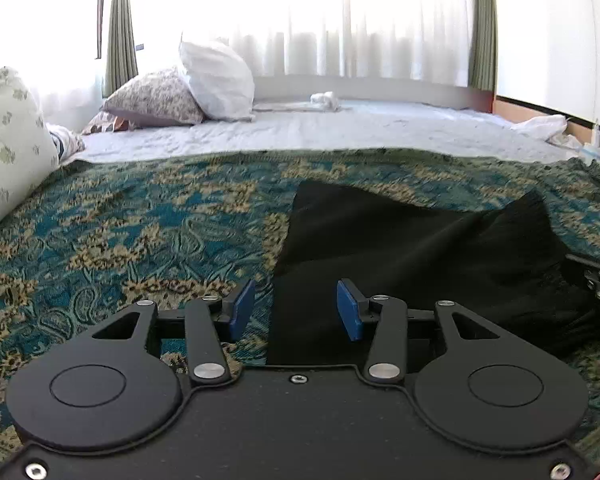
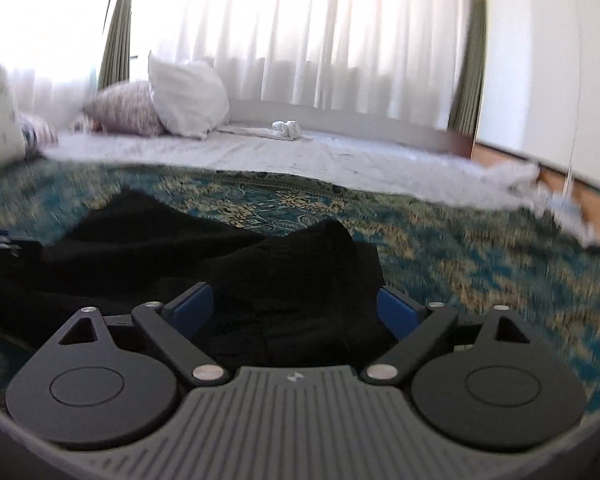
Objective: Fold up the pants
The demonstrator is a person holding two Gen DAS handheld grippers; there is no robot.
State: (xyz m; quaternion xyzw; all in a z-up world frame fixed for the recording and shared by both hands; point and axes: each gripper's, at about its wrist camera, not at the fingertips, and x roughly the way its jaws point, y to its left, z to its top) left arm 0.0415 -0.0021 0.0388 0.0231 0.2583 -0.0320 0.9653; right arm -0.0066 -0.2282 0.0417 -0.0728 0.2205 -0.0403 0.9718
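Jaws apart both sides — black pants [image 1: 400, 248] on patterned bedspread [image 1: 120, 232].

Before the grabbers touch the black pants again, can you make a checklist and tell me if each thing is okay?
1. Left gripper open, nothing pinched: ok.
2. Right gripper open wide: ok.
3. Black pants on the patterned blanket, within both views: ok.
4. Pants lying flat: not ok, bunched and peaked.
5. Left edge of pants near left gripper: ok.
6. Where waistband and leg ends are: cannot tell.
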